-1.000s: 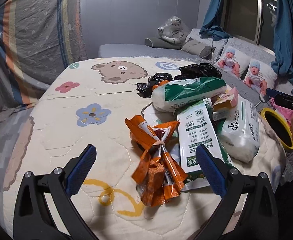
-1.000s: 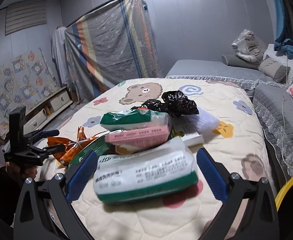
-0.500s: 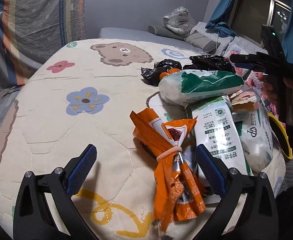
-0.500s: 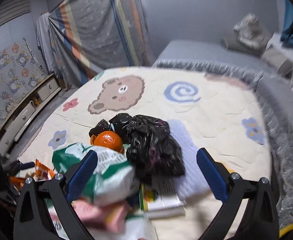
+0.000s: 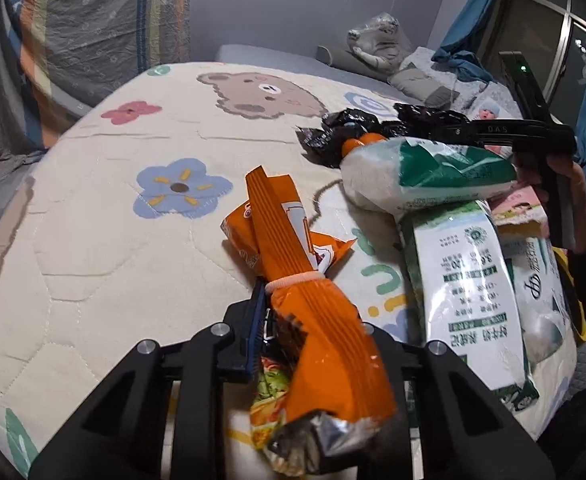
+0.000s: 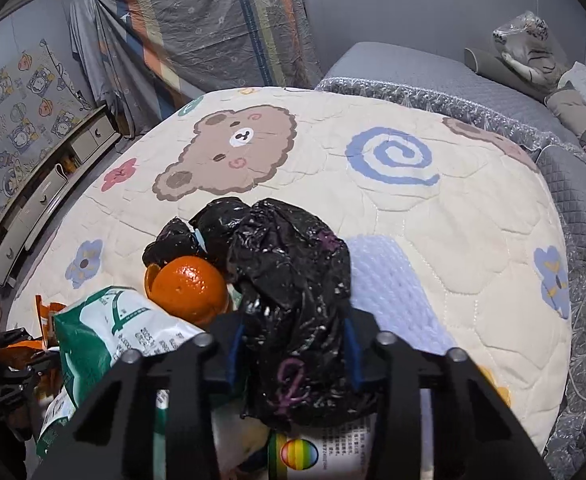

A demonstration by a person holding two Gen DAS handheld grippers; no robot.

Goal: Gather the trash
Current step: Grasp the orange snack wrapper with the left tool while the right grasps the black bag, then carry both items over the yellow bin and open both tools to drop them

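In the left wrist view, the left gripper (image 5: 307, 344) fills the lower middle of the frame, its jaws drawn in tight around an orange snack wrapper (image 5: 313, 312). The wrapper is a folded bundle bound by a pale rubber band (image 5: 295, 281); its upper end fans out above the band toward the frame's centre, and its crumpled lower end hangs between the black gripper arms. It lies on a cream quilt (image 5: 113, 240) printed with a bear and flowers.

To the right of the wrapper sits a heap of packets: a green-and-white tissue pack (image 5: 425, 172) at upper right, a white printed packet (image 5: 473, 292) below it, and a pink box (image 5: 521, 208) at the right edge. Behind the heap, the right gripper (image 5: 453, 126) reaches in from the right, over black plastic.

In the right wrist view, the right gripper (image 6: 293, 348) sits at lower centre, closed narrowly on a crumpled black plastic bag (image 6: 289, 280) that bulges up between its blue pads (image 6: 233, 352). Just left of the bag, touching it, is an orange (image 6: 189, 290) with a flap of peel loose. The green-and-white tissue pack (image 6: 109, 332) lies at lower left, and a white card with a rainbow circle (image 6: 299, 454) lies under the bag at the bottom edge.
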